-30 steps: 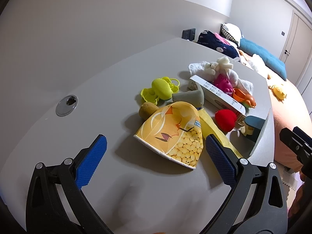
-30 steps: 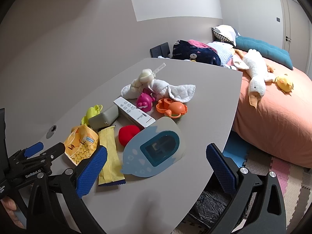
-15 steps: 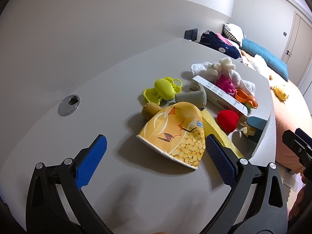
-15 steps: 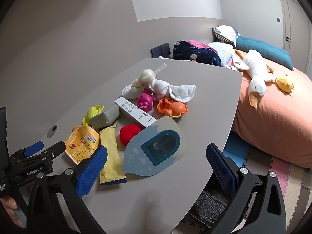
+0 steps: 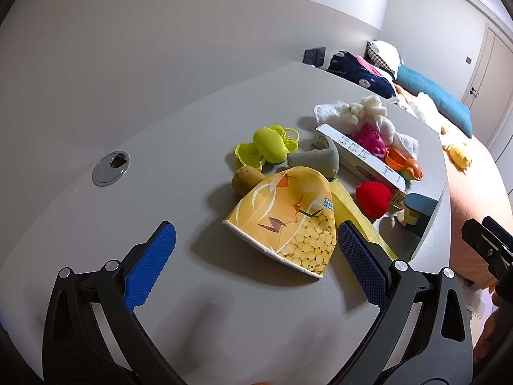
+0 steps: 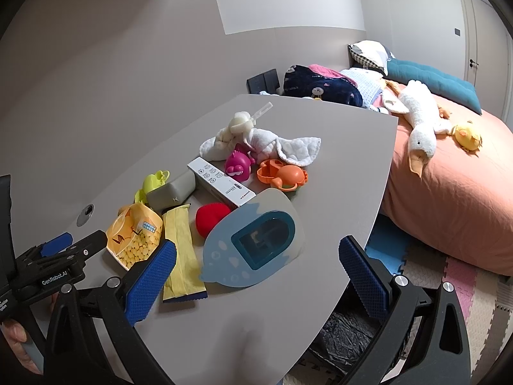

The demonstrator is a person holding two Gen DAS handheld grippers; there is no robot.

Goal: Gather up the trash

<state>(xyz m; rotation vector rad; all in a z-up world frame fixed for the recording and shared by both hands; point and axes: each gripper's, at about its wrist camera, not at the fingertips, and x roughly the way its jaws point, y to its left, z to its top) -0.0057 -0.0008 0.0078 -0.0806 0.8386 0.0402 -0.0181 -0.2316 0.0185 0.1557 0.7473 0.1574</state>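
The yellow snack bag [image 5: 285, 216] with the corn picture lies on the grey table [image 5: 179, 134], at the near end of the heap of toys, and I take it as the landmark. It is the first trash to collect, I think. Just beside it, on the side toward the bed, lies a flat yellow wrapper [image 6: 182, 250], and behind it, touching or almost touching, are a brown round thing [image 5: 247, 178] and a grey foam wedge [image 5: 315, 160]. The red ball [image 5: 373, 199] is near, beyond the wrapper.

The left gripper [image 5: 253, 258] hovers low over the table in front of the bag, its fingers spread wide and holding nothing; the bag sits between their lines but farther ahead. The right gripper [image 6: 255, 271] is also wide open and empty, above the table edge near the blue fish-shaped board [image 6: 253, 243].

The bag looks puffed and very light, made of thin slippery film, so it will probably crumple and slide if pushed. The best hold is, in my judgement, across the open lower edge or the flat sealed rim, where the two layers pinch together. Closing on the swollen middle may only squeeze it away. The wrapper is flat on the table, so it would be harder to lift.

Compared with one second ago, the left gripper has drawn slightly back and the bag appears a little farther ahead; the things on the table have not moved.
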